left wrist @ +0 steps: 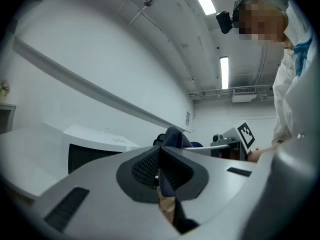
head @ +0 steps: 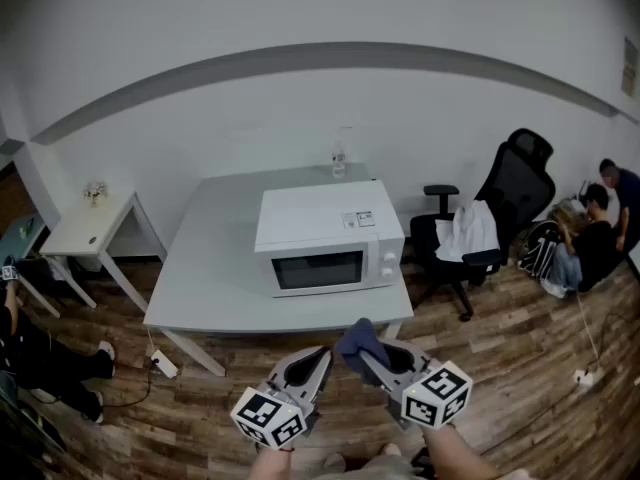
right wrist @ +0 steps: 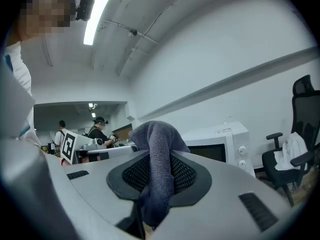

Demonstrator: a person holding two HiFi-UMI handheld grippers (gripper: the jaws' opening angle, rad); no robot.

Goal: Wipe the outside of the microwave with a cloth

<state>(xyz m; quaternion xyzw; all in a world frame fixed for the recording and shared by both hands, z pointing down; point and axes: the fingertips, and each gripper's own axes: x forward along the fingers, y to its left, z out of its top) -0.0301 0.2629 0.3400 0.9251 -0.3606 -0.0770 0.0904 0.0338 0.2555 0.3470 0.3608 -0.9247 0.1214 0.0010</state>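
Observation:
A white microwave (head: 330,243) stands on a grey table (head: 210,278), its door facing me. Both grippers hang low in the head view, in front of the table and apart from the microwave. My right gripper (head: 368,358) is shut on a dark blue-grey cloth (head: 358,340); in the right gripper view the cloth (right wrist: 155,139) bulges up out of the right gripper (right wrist: 156,184) and drapes down between the pads. My left gripper (head: 316,360) is shut with nothing in it; its pads meet in the left gripper view at the left gripper (left wrist: 160,171). The microwave (right wrist: 220,144) lies ahead to the right.
A clear bottle (head: 339,160) stands at the table's back edge. A black office chair (head: 480,233) with a white garment is right of the table, and seated people (head: 595,233) beyond it. A small white side table (head: 95,228) stands left. A power strip (head: 163,364) lies on the wooden floor.

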